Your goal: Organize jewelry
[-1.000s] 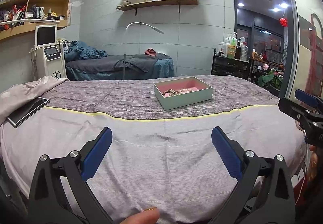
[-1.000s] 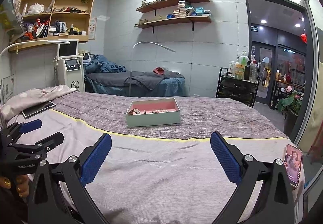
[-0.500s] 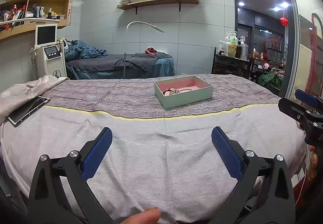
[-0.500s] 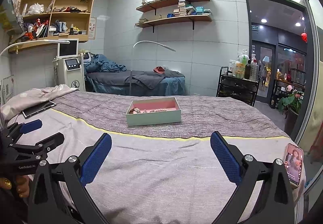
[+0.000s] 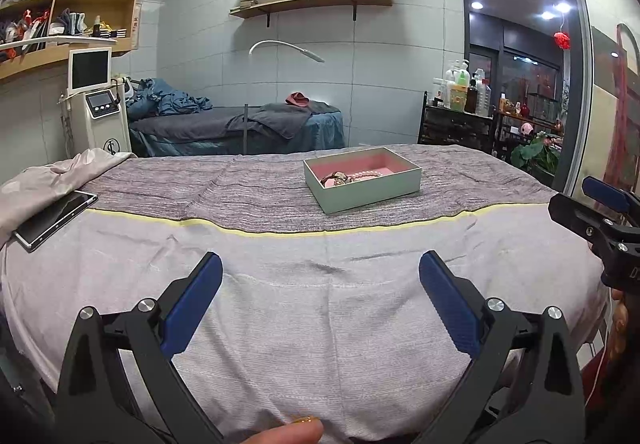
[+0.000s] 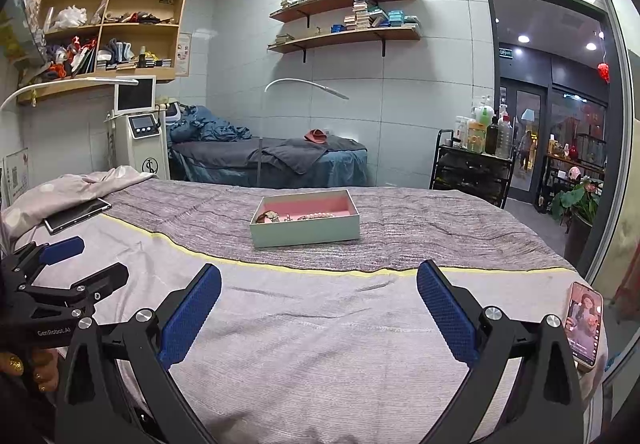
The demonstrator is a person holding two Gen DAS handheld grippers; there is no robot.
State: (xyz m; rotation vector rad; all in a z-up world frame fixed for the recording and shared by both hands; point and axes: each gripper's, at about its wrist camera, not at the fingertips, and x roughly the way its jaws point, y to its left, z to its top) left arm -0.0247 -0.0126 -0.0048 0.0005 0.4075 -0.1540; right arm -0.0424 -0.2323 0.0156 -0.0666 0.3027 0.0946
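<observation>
A pale green box (image 5: 372, 192) with a pink lining sits on the grey-purple blanket in the middle of the bed; it also shows in the right wrist view (image 6: 308, 230). A pearl string (image 5: 366, 175) and a darker tangle of jewelry (image 5: 336, 178) lie inside it, also seen from the right wrist (image 6: 316, 216). My left gripper (image 5: 320, 276) is open and empty over the near pale sheet, well short of the box. My right gripper (image 6: 318, 288) is open and empty, likewise short of the box.
A tablet (image 5: 56, 218) lies at the bed's left edge. A phone with a lit screen (image 6: 585, 324) lies at the bed's right edge. A second bed (image 5: 240, 128), a white machine (image 5: 100, 108) and a trolley of bottles (image 5: 460, 120) stand behind.
</observation>
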